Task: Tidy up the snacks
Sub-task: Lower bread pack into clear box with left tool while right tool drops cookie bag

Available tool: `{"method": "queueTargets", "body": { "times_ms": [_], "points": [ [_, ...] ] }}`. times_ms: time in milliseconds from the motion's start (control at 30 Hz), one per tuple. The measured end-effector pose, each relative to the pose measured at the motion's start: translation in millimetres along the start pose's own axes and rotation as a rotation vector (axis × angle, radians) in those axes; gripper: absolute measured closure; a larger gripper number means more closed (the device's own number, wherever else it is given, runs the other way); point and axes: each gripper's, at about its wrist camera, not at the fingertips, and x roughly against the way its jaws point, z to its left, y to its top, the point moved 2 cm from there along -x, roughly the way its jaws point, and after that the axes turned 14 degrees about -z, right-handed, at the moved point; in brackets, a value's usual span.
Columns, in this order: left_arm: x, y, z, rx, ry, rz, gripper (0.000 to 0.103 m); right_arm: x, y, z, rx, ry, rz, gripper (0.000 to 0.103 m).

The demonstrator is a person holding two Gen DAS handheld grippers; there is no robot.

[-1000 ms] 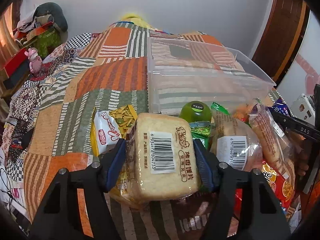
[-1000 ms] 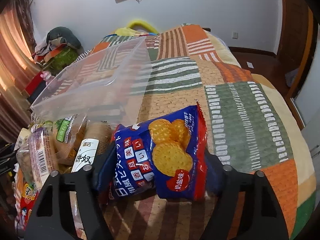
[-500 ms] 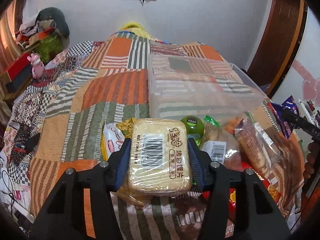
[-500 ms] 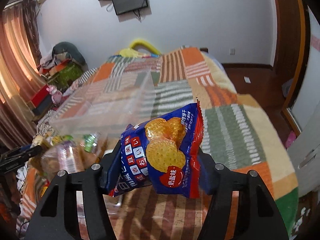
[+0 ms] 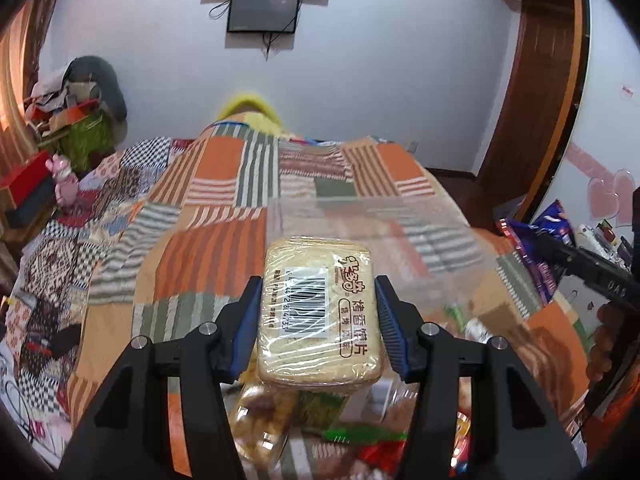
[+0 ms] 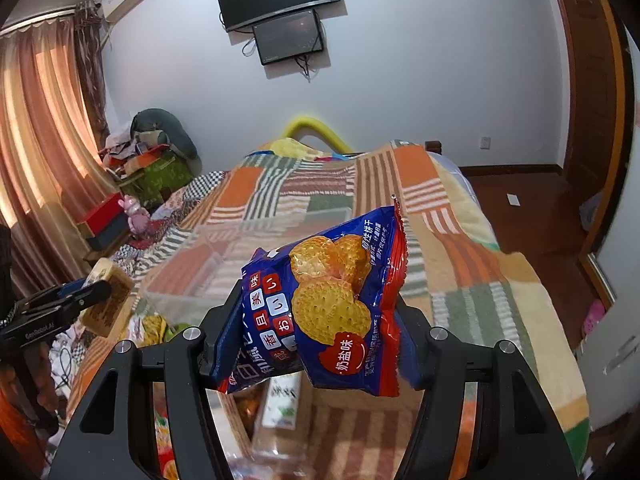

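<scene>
My left gripper [image 5: 318, 316] is shut on a wrapped pack of toasted bread slices [image 5: 318, 312] with a barcode label, held in the air above the snack pile. My right gripper [image 6: 320, 320] is shut on a blue cracker bag [image 6: 320, 300] and holds it up over the bed. A clear plastic bin [image 5: 372, 232] lies on the patchwork bedspread just beyond both grippers; it also shows in the right wrist view [image 6: 240, 256]. Loose snacks [image 5: 304, 432] lie under the grippers. The right gripper with the blue bag shows at the right edge of the left wrist view [image 5: 560, 256].
The patchwork bedspread [image 5: 200, 208] covers the bed. A cluttered side table with boxes [image 6: 144, 168] and curtains stand at the left. A wooden door [image 5: 532, 80] and floor lie to the right. Screens [image 6: 280, 0] hang on the far wall.
Both grippers have lifted their packs up from the snack pile and tilted upward; the bin and snacks now sit lower in both views.
</scene>
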Motion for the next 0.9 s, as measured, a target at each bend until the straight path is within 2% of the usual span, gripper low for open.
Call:
{"method": "queueTargets", "body": {
  "times_ms": [200, 433, 900],
  "points": [
    [-29, 16, -4, 0.018, -0.025, 0.006, 0.049, -21, 5, 12, -0.004, 0.019, -0.002, 0.043],
    [-67, 26, -3, 0.018, -0.012, 0.035, 0.049, -44, 8, 16, 0.002, 0.024, 0.012, 0.043],
    [-127, 7, -7, -0.019, -0.01, 0.152, 0.049, -89, -7, 27, 0.074, 0.024, 0.136, 0.043]
  ]
}}
